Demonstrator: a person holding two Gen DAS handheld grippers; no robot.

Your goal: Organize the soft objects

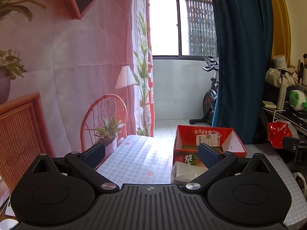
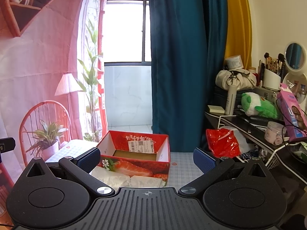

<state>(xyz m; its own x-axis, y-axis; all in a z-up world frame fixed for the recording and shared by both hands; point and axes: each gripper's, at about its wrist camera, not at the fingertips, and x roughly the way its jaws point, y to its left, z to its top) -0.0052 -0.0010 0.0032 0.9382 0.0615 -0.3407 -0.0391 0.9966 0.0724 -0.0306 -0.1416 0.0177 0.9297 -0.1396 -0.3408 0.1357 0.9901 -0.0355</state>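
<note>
— On the blue-and-white checked tablecloth (image 2: 184, 169), how far along does the tidying look?

— Barely begun, by the look of it. An open red cardboard box printed with strawberries (image 2: 134, 165) stands near the middle of the table, and its inside shows only a brown floor and a white shipping label on the far wall. Nothing soft lies in it.

— And the soft things themselves?

— A pale, crumpled white bundle, cloth or soft plastic wrap (image 2: 126, 178), lies on the table against the near side of the box, outside it. The left wrist view shows the same white bundle (image 1: 187, 171) just ahead of that gripper's right finger. What it is exactly cannot be told.

— The grippers?

— The left gripper (image 1: 151, 154) has its jaws spread wide and holds nothing. The right gripper (image 2: 146, 160) is likewise spread wide and empty, with the bundle low between its fingers. So the likely job left is the whole of it: pick the bundle up and put it into the box.

— The room?

— A pink printed backdrop of shelves, chair and plants (image 1: 67, 67) hangs on the left, a dark teal curtain (image 2: 182, 57) beside a bright window. To the right a cluttered dark shelf carries a green-and-white plush toy (image 2: 257, 105), and below it lies a red plastic bag (image 2: 222, 142). Whether that toy belongs to the task cannot be told.
</note>
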